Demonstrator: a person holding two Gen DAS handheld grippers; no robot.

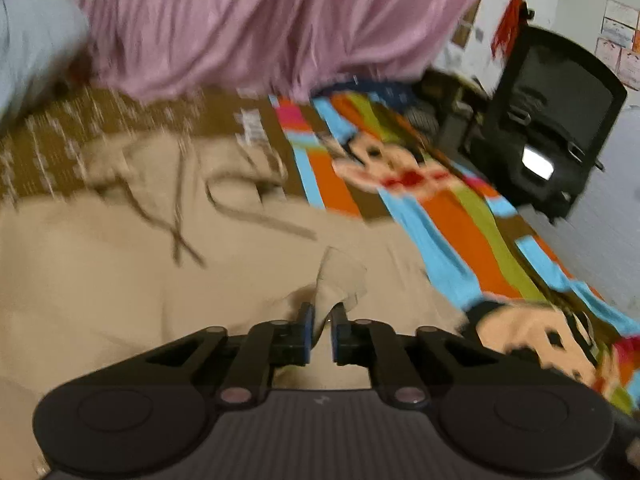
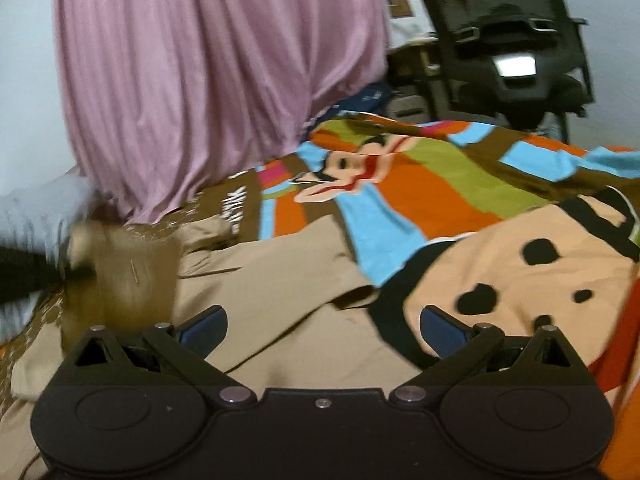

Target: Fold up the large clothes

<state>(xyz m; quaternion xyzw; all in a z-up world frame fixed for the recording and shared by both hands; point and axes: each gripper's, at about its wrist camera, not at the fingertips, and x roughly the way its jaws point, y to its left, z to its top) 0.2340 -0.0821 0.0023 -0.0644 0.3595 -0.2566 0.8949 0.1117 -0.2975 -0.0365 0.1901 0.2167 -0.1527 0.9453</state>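
1. I see a bed covered by a bright striped blanket (image 2: 400, 184) printed with cartoon figures; white walls lie beyond.
2. At the far left of my right wrist view, a blurred dark shape with a fold of tan cloth shows; I cannot tell what it is.
3. A pink cloth (image 1: 256, 28) hangs at the back, left of centre in both views.
4. The beige garment (image 1: 120, 280), large and creased, lies spread on the blanket, filling the lower left of my left wrist view.
5. My left gripper (image 1: 322, 334) has its jaws almost together, with a raised fold of the beige garment between them; the pads look slightly off the cloth.
6. My right gripper (image 2: 324, 332) has its jaws spread wide and empty, above the garment's edge.
7. A black office chair (image 1: 552, 120) stands right of the bed.
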